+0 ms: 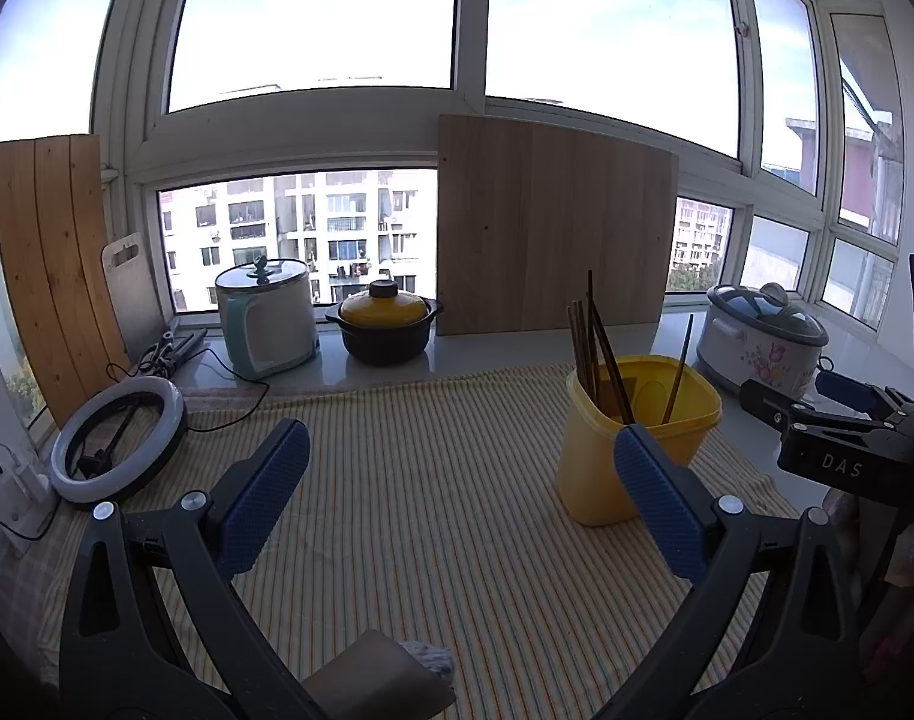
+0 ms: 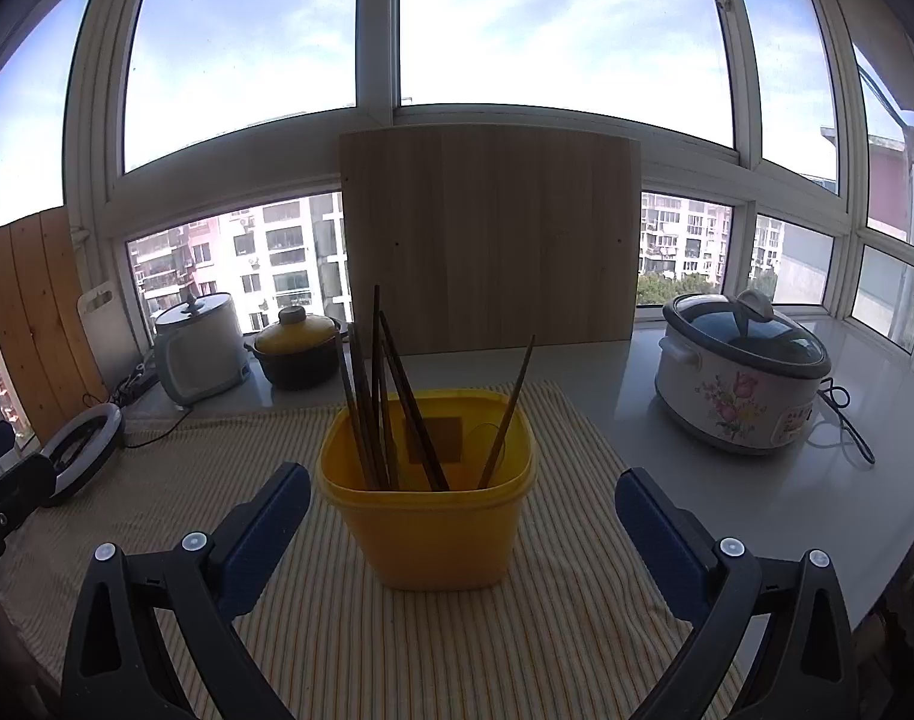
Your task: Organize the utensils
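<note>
A yellow plastic container (image 2: 427, 516) stands upright on the striped cloth (image 2: 397, 648). Several brown chopsticks (image 2: 391, 402) stand in it, most leaning left, one (image 2: 508, 414) leaning right. My right gripper (image 2: 462, 501) is open and empty, its blue fingers either side of the container, just in front of it. My left gripper (image 1: 462, 468) is open and empty over the cloth (image 1: 409, 480), to the left of the container (image 1: 625, 438) and its chopsticks (image 1: 595, 348). The right gripper's body (image 1: 841, 420) shows at the right edge of the left wrist view.
On the sill stand a pale rice cooker (image 1: 268, 318), a yellow-lidded black pot (image 1: 385, 324), a leaning wooden board (image 1: 553, 228) and a floral slow cooker (image 2: 739, 384) with its cord. A ring light (image 1: 118, 438) lies at the left. A wooden plank (image 1: 55, 276) leans far left.
</note>
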